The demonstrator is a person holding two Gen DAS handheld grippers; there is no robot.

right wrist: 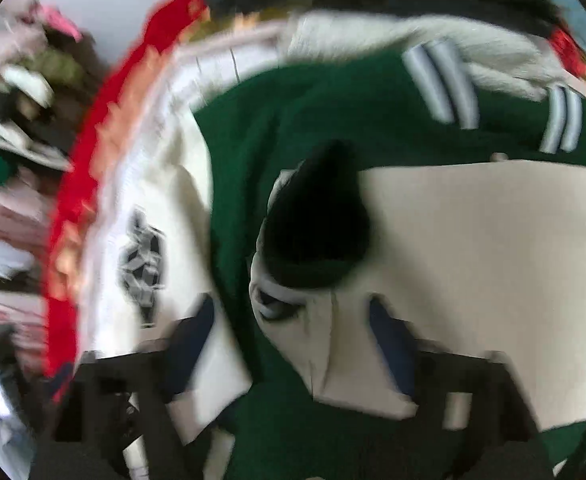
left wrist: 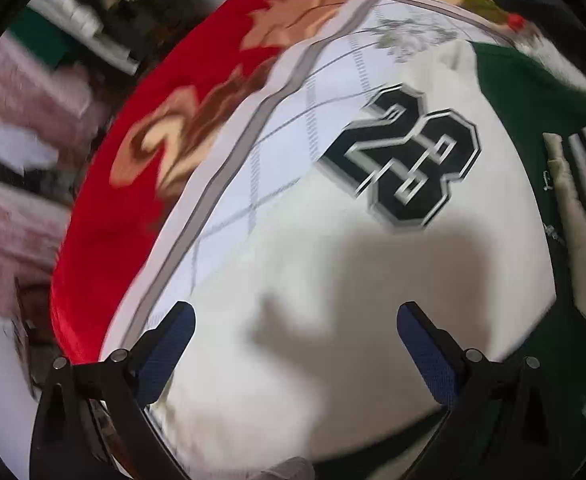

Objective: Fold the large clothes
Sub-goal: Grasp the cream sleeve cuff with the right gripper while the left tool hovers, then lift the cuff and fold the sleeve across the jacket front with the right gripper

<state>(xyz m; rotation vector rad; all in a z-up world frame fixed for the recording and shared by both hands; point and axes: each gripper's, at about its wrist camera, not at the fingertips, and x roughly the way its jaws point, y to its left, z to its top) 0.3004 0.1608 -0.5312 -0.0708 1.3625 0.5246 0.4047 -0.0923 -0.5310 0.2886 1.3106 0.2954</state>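
Jersey [left wrist: 333,272] is lying flat on the bed [left wrist: 93,280], directly ahead of the left gripper [left wrist: 297,344], jaws spread, empty; right gripper [right wrist: 293,344] likewise parted over its green sleeve [right wrist: 301,120].

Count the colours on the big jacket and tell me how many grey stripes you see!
Jacket colours, seen from both wrist views:
Cream panel: 1
Green body: 1
Dark number 28: 1
Colours total: 3
Grey stripes in right wrist view: 4, in two pairs
Both hand-held grippers are open.
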